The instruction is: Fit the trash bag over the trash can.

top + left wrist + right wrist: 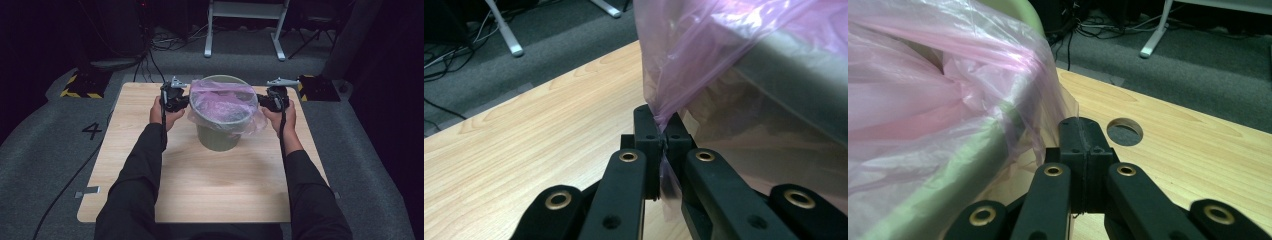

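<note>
A green bin (220,131) stood upright on the wooden surface (220,185), slightly beyond its middle, with a pink bag (222,100) draped over its mouth and down part of its outer wall. The left gripper (176,99) was at the bin's left rim and the right gripper (272,99) at its right rim, each held in one hand, with dark sleeves (135,175) entering from the near edge. In the left gripper view, the left gripper (663,137) had its jaws pressed together on a gathered fold of the bag (704,55); the film ran up taut from the pinch to the bin's rim, and a strip of it hung down between the jaw arms. The bin wall (794,100) lay just beside the jaws, covered by the film. In the right gripper view, the right gripper (1085,137) also had its jaws pressed together; a thin edge of the bag (948,90) reached their tips and appeared to be pinched there, though the film in the seam was too fine to confirm with certainty. The bin's rim (1023,15) showed above the film, and the wall lay just to the side of the jaws. A round hole (1124,131) in the surface (1198,155) sat close behind the right jaws. The surface rested on grey carpet (40,145), marked with a "4" (92,130) to the left, and cables (150,55) lay on the floor beyond.
</note>
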Available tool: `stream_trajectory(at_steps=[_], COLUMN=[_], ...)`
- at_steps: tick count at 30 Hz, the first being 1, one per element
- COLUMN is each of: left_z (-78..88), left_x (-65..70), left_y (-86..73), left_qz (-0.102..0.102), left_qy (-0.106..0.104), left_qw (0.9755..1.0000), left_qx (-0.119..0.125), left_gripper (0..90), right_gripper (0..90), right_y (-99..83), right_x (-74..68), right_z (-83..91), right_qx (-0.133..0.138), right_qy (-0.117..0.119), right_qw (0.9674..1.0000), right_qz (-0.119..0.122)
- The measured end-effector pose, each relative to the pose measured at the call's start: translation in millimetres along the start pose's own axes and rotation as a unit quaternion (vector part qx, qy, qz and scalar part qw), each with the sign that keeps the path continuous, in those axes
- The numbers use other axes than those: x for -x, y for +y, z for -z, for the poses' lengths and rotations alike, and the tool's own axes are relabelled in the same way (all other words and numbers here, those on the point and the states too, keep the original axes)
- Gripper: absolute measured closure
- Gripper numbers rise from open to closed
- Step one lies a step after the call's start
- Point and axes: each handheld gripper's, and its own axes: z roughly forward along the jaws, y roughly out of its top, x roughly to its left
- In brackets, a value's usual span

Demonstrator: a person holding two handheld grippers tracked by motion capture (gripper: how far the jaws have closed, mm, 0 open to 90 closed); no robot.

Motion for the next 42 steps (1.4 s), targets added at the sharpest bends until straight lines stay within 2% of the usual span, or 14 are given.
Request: stream_trajectory(at_steps=[3, 5, 7, 11, 14, 22, 23, 26, 30, 31, 34, 37, 38, 42], left_z=[-3.6, -5.7, -5.7, -6.3, -7.1, -15.2, -16.3, -22.8, -31.3, -32.1, -32.9, -29.7, -27.4, -18.9], left_x=[-3.4, -3.3, -3.2, -5.2, -3.6, -6.4, -7.1, -6.1, -5.0, -5.1, -3.5, -1.4, -0.4, -3.8], left_y=[2.9, 3.6, 3.2, 0.9, 2.2, 9.6, 10.6, 9.5, 0.3, -1.3, -6.0, -7.7, -8.6, -10.5], left_qz=[0.017, 0.013, 0.011, 0.01, 0.001, 0.026, 0.031, 0.026, 0.026, 0.027, 0.03, 0.01, 0.003, 0.007], left_qy=[0.002, 0.014, 0.01, -0.003, -0.002, -0.001, 0.003, -0.001, -0.006, -0.01, -0.033, -0.028, -0.015, -0.002], left_qw=[0.9997, 0.9995, 0.9996, 0.9995, 0.9994, 0.9975, 0.9971, 0.9948, 0.9932, 0.993, 0.9925, 0.9939, 0.9948, 0.9971], left_qx=[-0.017, -0.026, -0.026, -0.031, -0.035, -0.066, -0.07, -0.099, -0.113, -0.115, -0.114, -0.106, -0.101, -0.075], left_gripper=[86.6, 78.4, 79.7, 88.9, 89.6, 89.6, 89.5, 89.5, 89.5, 89.4, 89.3, 84.4, 80.8, 82.1], right_gripper=[90.0, 90.0, 90.0, 90.0, 90.0, 90.0, 90.0, 90.0, 90.0, 90.0, 90.0, 90.0, 90.0, 90.0], right_y=[0.8, 1.0, 0.2, -3.6, -5.0, -2.3, -2.2, -1.5, 0.4, 1.0, 2.2, 3.7, 3.7, -0.7], right_x=[0.7, 1.4, 2.6, 6.9, 8.5, 9.2, 9.1, 7.9, 5.3, 5.5, 6.5, 8.0, 8.4, 12.7], right_z=[-2.9, -5.3, -6.8, -9.8, -12.3, -16.7, -16.9, -16.4, -10.8, -9.2, -8.9, -11.4, -12.6, -22.6], right_qx=[-0.007, -0.015, -0.018, -0.023, -0.027, -0.041, -0.04, -0.03, 0.001, 0.009, 0.01, -0.003, -0.009, -0.047], right_qy=[-0.002, -0.008, -0.004, 0.003, 0.011, 0.012, 0.012, 0.003, -0.003, -0.003, 0.0, -0.004, -0.005, -0.006], right_qw=[1.0, 0.9998, 0.9998, 0.9996, 0.9993, 0.9983, 0.9983, 0.9991, 0.9998, 0.9998, 0.9998, 0.9998, 0.9998, 0.9985], right_qz=[-0.002, -0.003, -0.005, -0.018, -0.025, -0.04, -0.041, -0.032, -0.019, -0.019, -0.018, -0.018, -0.019, -0.027])
